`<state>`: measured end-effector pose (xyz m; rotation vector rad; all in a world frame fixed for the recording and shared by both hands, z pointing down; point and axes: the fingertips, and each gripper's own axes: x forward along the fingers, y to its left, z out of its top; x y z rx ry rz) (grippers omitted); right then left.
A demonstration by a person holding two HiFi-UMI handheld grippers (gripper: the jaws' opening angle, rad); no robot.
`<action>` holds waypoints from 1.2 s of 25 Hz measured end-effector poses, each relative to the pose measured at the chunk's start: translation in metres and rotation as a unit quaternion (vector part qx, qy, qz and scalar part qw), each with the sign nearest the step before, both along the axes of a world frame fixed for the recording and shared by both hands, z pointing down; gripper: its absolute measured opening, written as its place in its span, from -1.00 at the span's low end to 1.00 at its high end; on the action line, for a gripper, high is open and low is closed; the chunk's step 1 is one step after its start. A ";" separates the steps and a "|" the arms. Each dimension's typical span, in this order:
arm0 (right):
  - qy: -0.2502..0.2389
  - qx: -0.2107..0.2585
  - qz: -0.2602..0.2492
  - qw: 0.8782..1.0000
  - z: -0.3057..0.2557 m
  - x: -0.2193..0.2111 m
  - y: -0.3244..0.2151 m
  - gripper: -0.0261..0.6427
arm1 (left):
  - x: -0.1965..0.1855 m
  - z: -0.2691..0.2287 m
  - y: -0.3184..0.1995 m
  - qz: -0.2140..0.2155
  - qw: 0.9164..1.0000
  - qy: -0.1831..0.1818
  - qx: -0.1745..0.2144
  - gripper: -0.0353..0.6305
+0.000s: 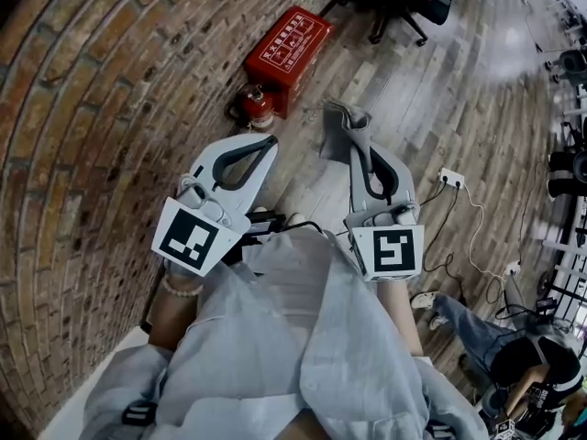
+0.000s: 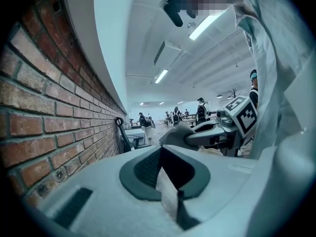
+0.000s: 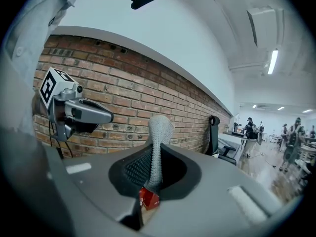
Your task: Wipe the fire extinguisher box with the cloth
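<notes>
Right claw [image 1: 356, 147], clamped on cloth [image 1: 341, 120]: box [image 1: 288, 48] lies ahead, slightly left, its long axis running away. Left claw [image 1: 266, 141] is closed on nothing.

Lay on plank floor [image 1: 404, 108]: red fire extinguisher box [image 1: 289, 49]; small extinguisher [image 1: 258, 106] just beside box; power strip [image 1: 451, 179] well apart from box.

Left hand-held gripper [image 1: 266, 142] closed — right hand-held gripper [image 1: 358, 145] clamped.

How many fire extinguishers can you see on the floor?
1: a red extinguisher stands beside the brick wall, at the near end of the red box. More may be hidden inside the box.
</notes>
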<state>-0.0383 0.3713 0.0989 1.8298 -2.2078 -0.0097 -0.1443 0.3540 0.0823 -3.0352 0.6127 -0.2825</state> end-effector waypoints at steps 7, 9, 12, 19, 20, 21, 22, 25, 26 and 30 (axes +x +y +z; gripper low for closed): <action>-0.003 0.004 -0.016 1.000 0.005 0.023 0.017 -0.85 | 0.018 -0.003 0.023 -0.020 1.000 -0.003 0.016 -0.92; -0.004 0.010 -0.016 1.000 0.005 0.029 0.022 -0.85 | 0.022 -0.003 0.030 -0.023 0.999 -0.004 0.021 -0.92; -0.010 0.015 -0.010 1.000 0.006 0.038 0.029 -0.85 | 0.030 -0.003 0.039 -0.020 0.999 -0.009 0.029 -0.92; -0.017 0.012 -0.003 1.000 0.015 0.050 0.029 -0.85 | 0.041 0.002 0.036 -0.015 0.999 -0.014 0.029 -0.92; -0.017 0.009 -0.001 1.000 0.017 0.053 0.027 -0.85 | 0.044 0.003 0.033 -0.014 0.999 -0.013 0.028 -0.92; -0.017 0.006 0.001 1.000 0.019 0.057 0.023 -0.85 | 0.047 0.005 0.029 -0.012 1.000 -0.012 0.025 -0.92; -0.017 0.004 0.004 1.000 0.021 0.060 0.020 -0.85 | 0.050 0.006 0.024 -0.010 1.000 -0.011 0.022 -0.92; -0.016 0.002 0.012 1.000 0.023 0.067 0.010 -0.85 | 0.057 0.010 0.013 -0.003 1.000 -0.008 0.014 -0.92; -0.016 0.000 0.015 1.000 0.024 0.069 0.005 -0.85 | 0.059 0.011 0.008 -0.002 1.000 -0.008 0.012 -0.92; -0.014 -0.005 0.023 1.000 0.029 0.080 -0.023 -0.85 | 0.071 0.016 -0.024 0.011 1.000 -0.013 0.022 -0.92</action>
